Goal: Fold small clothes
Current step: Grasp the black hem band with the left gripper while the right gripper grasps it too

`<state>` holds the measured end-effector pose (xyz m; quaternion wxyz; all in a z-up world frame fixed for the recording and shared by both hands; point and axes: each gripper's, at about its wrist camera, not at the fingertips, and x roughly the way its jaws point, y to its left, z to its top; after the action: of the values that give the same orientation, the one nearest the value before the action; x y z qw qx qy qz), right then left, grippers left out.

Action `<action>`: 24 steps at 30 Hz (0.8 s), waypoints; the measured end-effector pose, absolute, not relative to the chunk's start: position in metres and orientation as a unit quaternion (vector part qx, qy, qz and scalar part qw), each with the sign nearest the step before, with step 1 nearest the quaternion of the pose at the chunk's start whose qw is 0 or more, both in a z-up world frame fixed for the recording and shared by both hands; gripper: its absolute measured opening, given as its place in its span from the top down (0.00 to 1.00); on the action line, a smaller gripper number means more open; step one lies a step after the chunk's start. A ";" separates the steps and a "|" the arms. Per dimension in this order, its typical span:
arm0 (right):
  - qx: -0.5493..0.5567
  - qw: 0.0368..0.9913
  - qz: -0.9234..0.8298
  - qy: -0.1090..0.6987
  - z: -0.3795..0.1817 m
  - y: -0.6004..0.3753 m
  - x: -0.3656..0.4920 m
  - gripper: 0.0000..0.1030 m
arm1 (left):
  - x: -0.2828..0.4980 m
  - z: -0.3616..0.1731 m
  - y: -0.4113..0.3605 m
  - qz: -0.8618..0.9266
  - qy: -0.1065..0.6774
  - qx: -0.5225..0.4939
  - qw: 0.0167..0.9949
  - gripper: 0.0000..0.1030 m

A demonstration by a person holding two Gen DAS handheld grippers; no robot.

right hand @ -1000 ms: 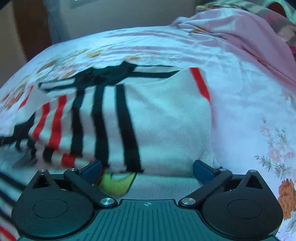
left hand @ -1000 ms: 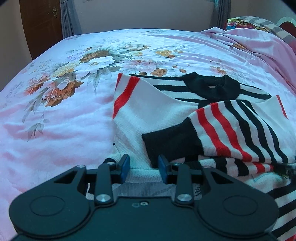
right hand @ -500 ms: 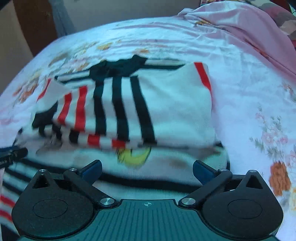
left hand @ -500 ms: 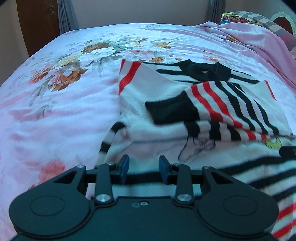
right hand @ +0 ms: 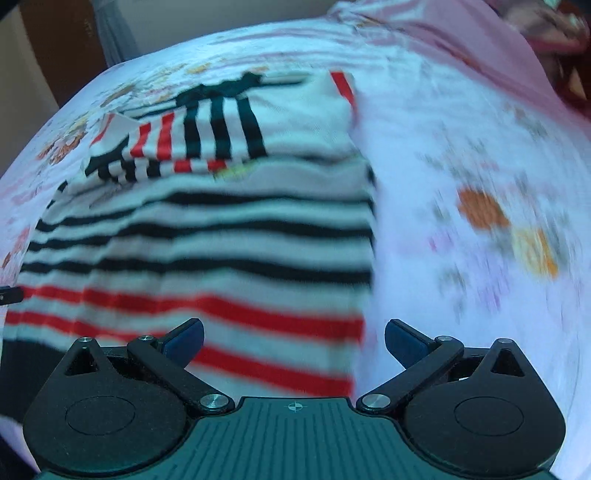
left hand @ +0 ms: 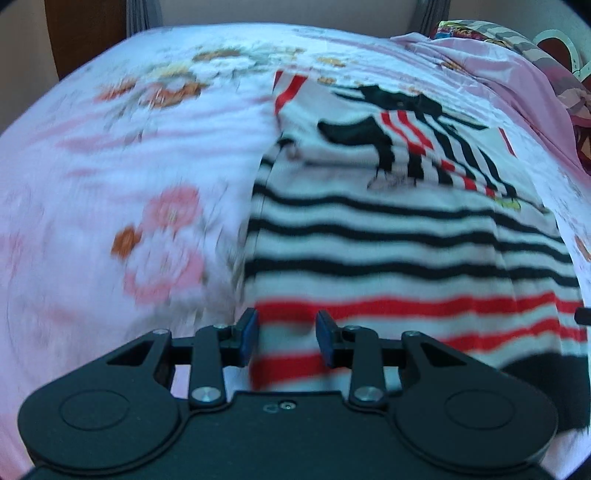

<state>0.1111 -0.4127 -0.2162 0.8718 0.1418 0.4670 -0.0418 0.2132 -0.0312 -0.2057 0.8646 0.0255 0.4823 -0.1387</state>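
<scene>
A white sweater (left hand: 406, 236) with black and red stripes lies flat on the bed, its collar at the far end. Both sleeves (left hand: 417, 147) are folded across its chest. My left gripper (left hand: 287, 338) hovers over the near left corner by the red stripes, its jaws a narrow gap apart with nothing pinched between them. In the right wrist view the same sweater (right hand: 207, 229) fills the left half. My right gripper (right hand: 293, 343) stands wide open above the sweater's near right edge and holds nothing. Both views are motion-blurred.
A pink floral bedsheet (left hand: 129, 206) spreads around the sweater. A bunched pink blanket (left hand: 509, 70) and patterned pillows lie at the far right. A wooden door (left hand: 85, 33) and a curtain stand beyond the bed's far left.
Both grippers have drawn back from the folded sleeves toward the sweater's near hem, so the striped body now fills the view. The jaws look the same width as before.
</scene>
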 end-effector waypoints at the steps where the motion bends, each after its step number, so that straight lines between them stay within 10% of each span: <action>1: 0.149 0.868 -0.044 0.471 -0.220 -0.415 0.101 0.00 | 0.207 -0.209 -0.026 -0.141 0.490 0.014 0.860 0.71; 15: 0.210 0.848 -0.010 0.487 -0.237 -0.407 0.061 0.01 | 0.167 -0.226 -0.004 -0.159 0.526 -0.079 0.832 0.71; 18: 0.226 0.846 0.007 0.482 -0.236 -0.403 0.064 0.32 | 0.166 -0.229 -0.003 -0.167 0.534 -0.103 0.822 0.80; 24: 0.247 0.841 0.006 0.482 -0.234 -0.414 0.059 0.50 | 0.163 -0.232 -0.001 -0.182 0.545 -0.125 0.809 0.92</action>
<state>0.0588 -0.4139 -0.2344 0.8409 0.2465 0.4817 0.0061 0.1632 -0.0010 -0.2317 0.8087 -0.1250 0.5451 -0.1825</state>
